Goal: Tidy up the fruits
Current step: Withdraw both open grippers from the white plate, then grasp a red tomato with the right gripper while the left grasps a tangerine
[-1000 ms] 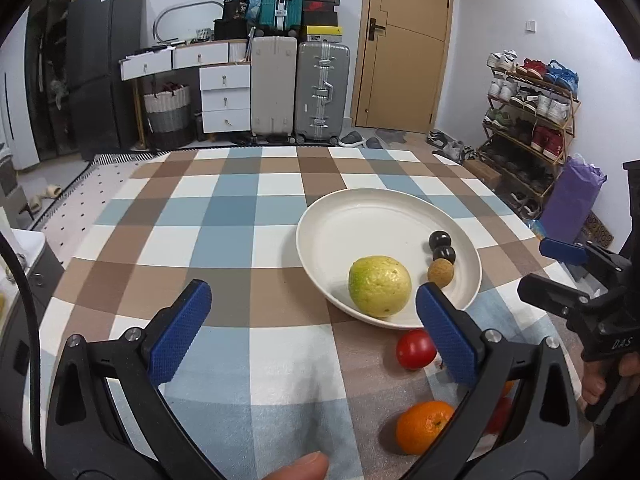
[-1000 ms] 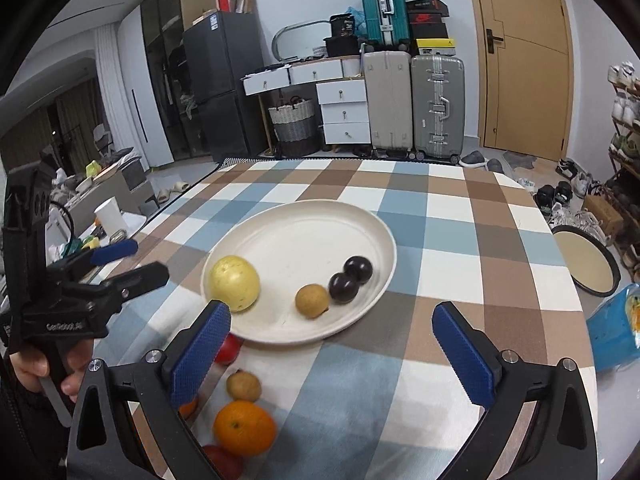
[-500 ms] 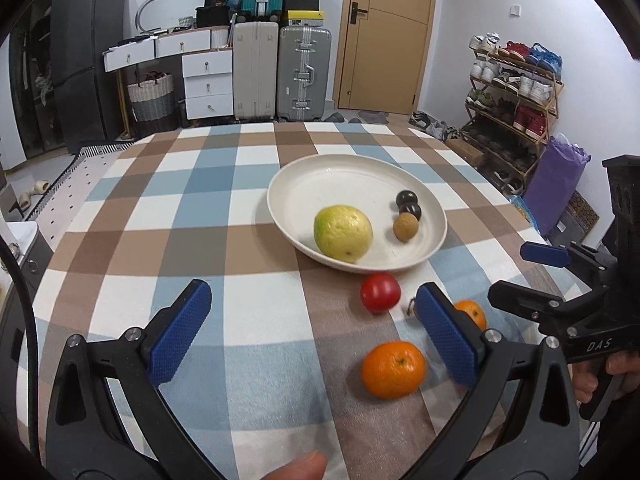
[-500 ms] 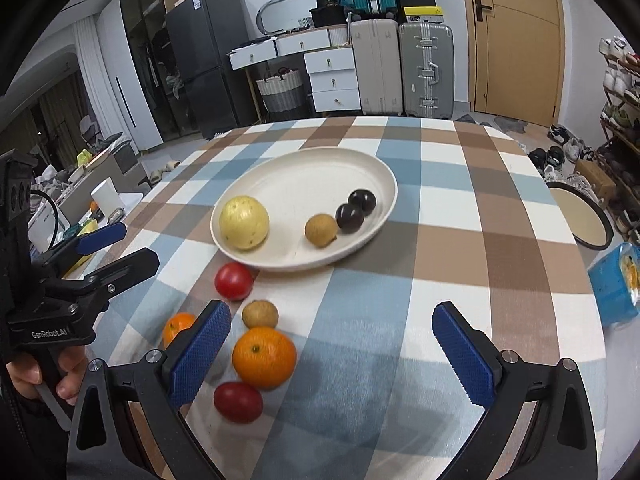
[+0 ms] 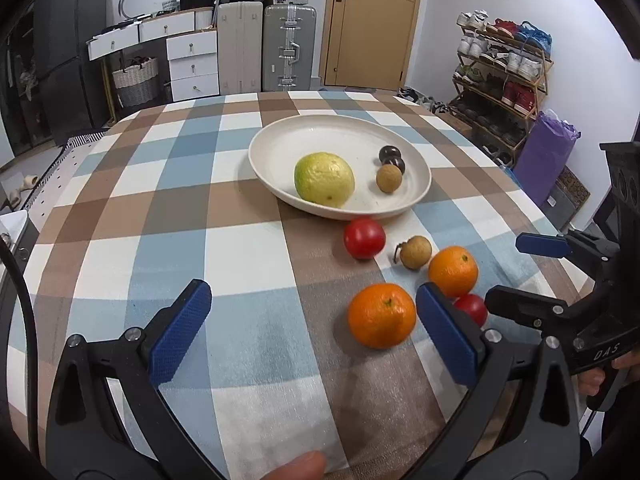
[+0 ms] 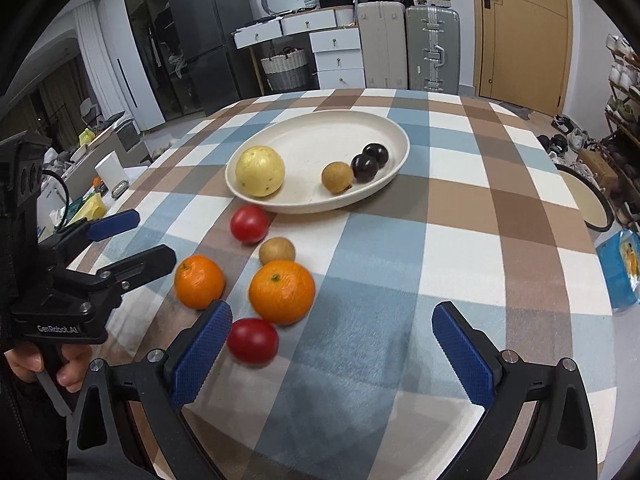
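A cream plate (image 5: 280, 136) (image 6: 312, 128) on the checked tablecloth holds a yellow-green fruit (image 5: 324, 179), a brown longan (image 5: 389, 178) and two dark plums (image 5: 391, 155). In front of it lie a red tomato (image 5: 364, 238), a loose longan (image 5: 416, 252), two oranges (image 5: 382, 315) (image 5: 453, 271) and a second tomato (image 5: 471, 307) (image 6: 253, 339). My left gripper (image 5: 310, 332) is open and empty, just left of the near orange. My right gripper (image 6: 332, 354) is open and empty, with the near tomato by its left finger.
The round table's edge curves close on the right; a blue packet (image 6: 620, 268) and a round tray (image 6: 584, 200) sit beyond it. Suitcases (image 5: 288, 48), drawers and a shoe rack (image 5: 504, 80) line the walls. A white cup (image 6: 112, 168) stands on a low surface at left.
Both grippers have drawn back from the plate toward the table's near side, so the loose fruits in front of the plate have come into full view. Both stay open.
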